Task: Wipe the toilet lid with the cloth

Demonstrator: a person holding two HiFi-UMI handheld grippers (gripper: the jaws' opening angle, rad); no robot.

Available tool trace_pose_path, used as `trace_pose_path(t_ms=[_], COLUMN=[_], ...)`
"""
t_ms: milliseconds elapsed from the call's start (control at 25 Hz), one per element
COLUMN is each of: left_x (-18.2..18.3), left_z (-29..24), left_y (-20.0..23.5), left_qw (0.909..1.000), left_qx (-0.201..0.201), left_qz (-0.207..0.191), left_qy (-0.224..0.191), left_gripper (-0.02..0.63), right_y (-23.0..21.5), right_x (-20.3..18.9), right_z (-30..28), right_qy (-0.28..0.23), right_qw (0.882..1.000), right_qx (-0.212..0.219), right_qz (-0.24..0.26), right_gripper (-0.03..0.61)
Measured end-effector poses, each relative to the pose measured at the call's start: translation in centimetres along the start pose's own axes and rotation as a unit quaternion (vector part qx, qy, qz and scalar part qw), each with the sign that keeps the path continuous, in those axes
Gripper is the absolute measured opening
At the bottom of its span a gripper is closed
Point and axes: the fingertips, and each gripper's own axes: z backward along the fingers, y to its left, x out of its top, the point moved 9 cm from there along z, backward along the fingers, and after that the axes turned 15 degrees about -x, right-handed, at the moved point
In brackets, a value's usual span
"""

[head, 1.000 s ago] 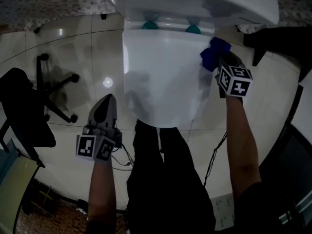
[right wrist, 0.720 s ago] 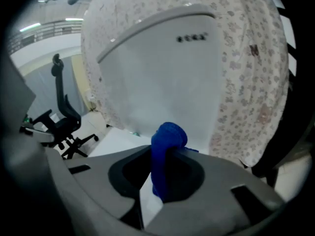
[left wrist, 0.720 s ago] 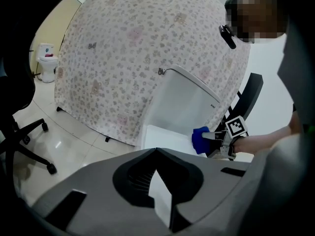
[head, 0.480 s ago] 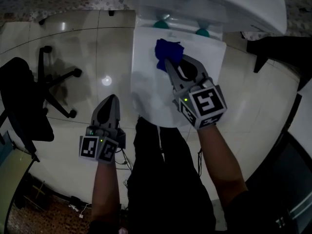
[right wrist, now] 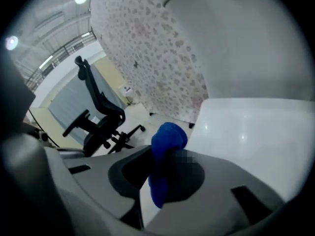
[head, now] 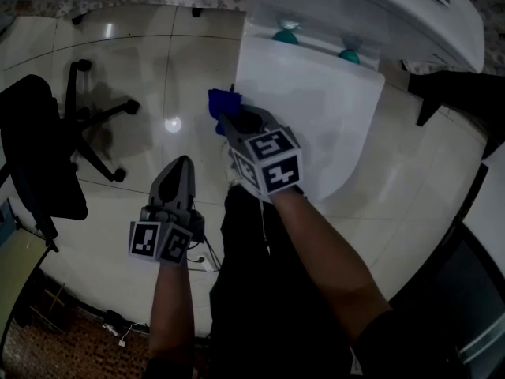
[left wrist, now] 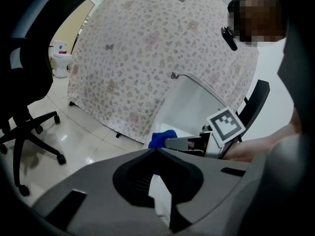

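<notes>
The white toilet lid (head: 316, 109) lies closed, just ahead of me in the head view. My right gripper (head: 227, 121) is shut on a blue cloth (head: 223, 103) and holds it at the lid's left edge, its marker cube turned up. In the right gripper view the cloth (right wrist: 165, 149) is bunched between the jaws of that gripper (right wrist: 147, 191), with the lid (right wrist: 256, 127) to its right. My left gripper (head: 181, 164) hangs shut and empty over the floor tiles, left of the bowl. Its own view shows its tips (left wrist: 156, 154) together and the cloth (left wrist: 162, 138) beyond.
A black office chair (head: 47, 148) stands on the glossy tile floor at the left. The white cistern (head: 371, 6) sits behind the lid, with two teal hinge caps (head: 286, 35) below it. A floral curtain (left wrist: 147, 58) hangs behind. Dark trousers (head: 260, 290) fill the near middle.
My right gripper has swept the blue cloth across the lid, from its right side to its left edge. The left gripper has barely moved.
</notes>
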Motion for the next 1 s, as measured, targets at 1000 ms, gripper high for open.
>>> trace_pose_path(t_ms=[1000], left_x=[-1.1], left_z=[-6.4], left_y=[-5.2], left_qw=[0.9937], left_qx=[-0.084], left_qz=[-0.029], left_qy=[0.069], left_gripper=[-0.008], right_y=[-21.5], right_x=[-9.4], right_z=[12.5], right_qy=[0.061], right_qw=[0.975], right_qx=[-0.205], right_qz=[0.066], right_gripper=[0.054])
